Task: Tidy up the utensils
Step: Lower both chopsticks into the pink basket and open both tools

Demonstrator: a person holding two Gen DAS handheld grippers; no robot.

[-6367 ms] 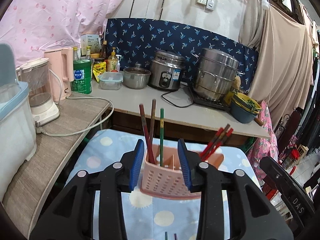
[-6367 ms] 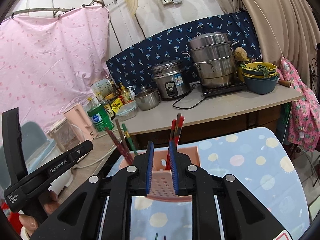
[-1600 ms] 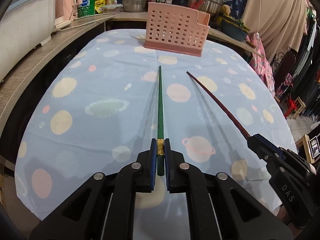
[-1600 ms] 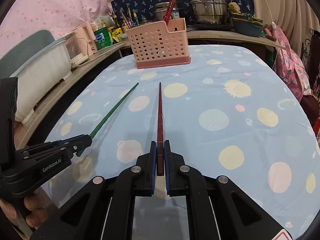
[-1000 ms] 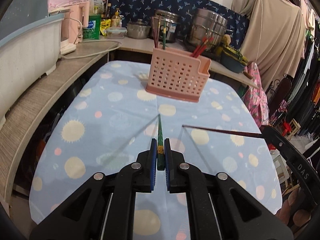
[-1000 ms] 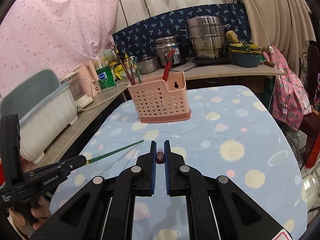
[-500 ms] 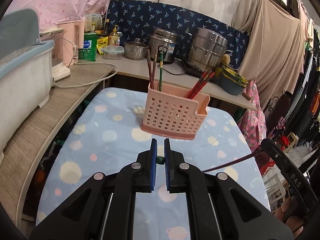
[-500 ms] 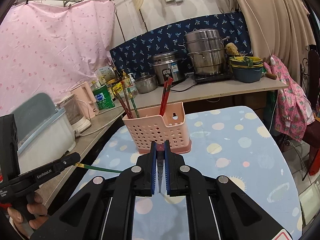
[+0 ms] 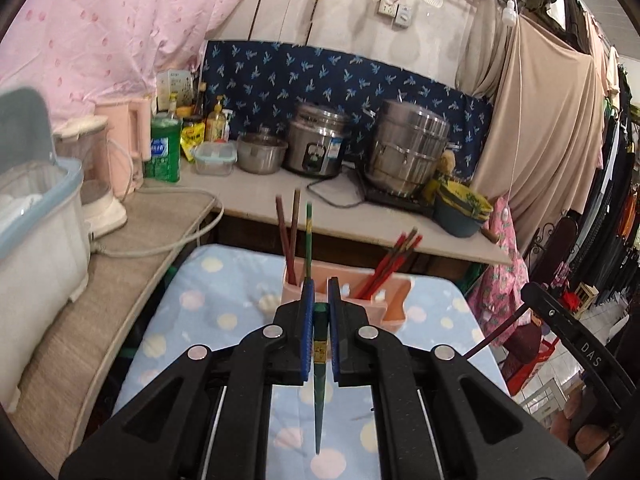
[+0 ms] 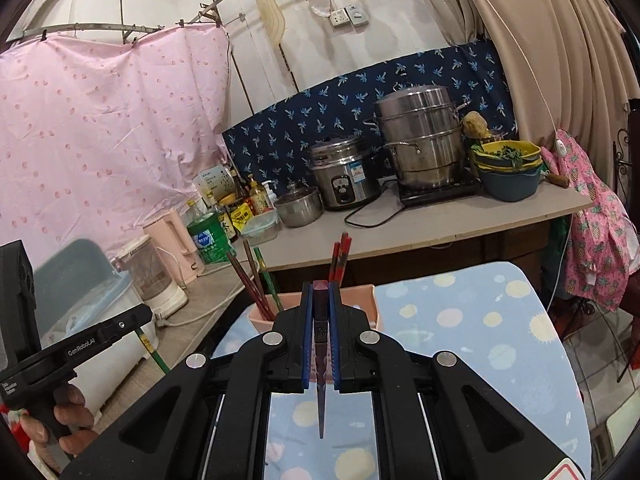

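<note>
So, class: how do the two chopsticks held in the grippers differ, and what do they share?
Colour: the left gripper holds a green chopstick; the right gripper holds a dark red chopstick. The green one bears a yellow band; the red shows none. Both are clamped upright, tips down, above the table, near the pink basket.

A home kitchen: rice cooker [image 9: 317, 142], steamer pot [image 9: 408, 148], hung laundry [image 9: 536, 120].

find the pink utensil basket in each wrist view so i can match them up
Left wrist view: the pink utensil basket sits at centre, just beyond the left hand-held gripper, which partly hides it.
Right wrist view: the basket is at lower centre, mostly hidden behind the right hand-held gripper.
Shared landmark: the tall steel steamer pot on the counter behind.
</note>
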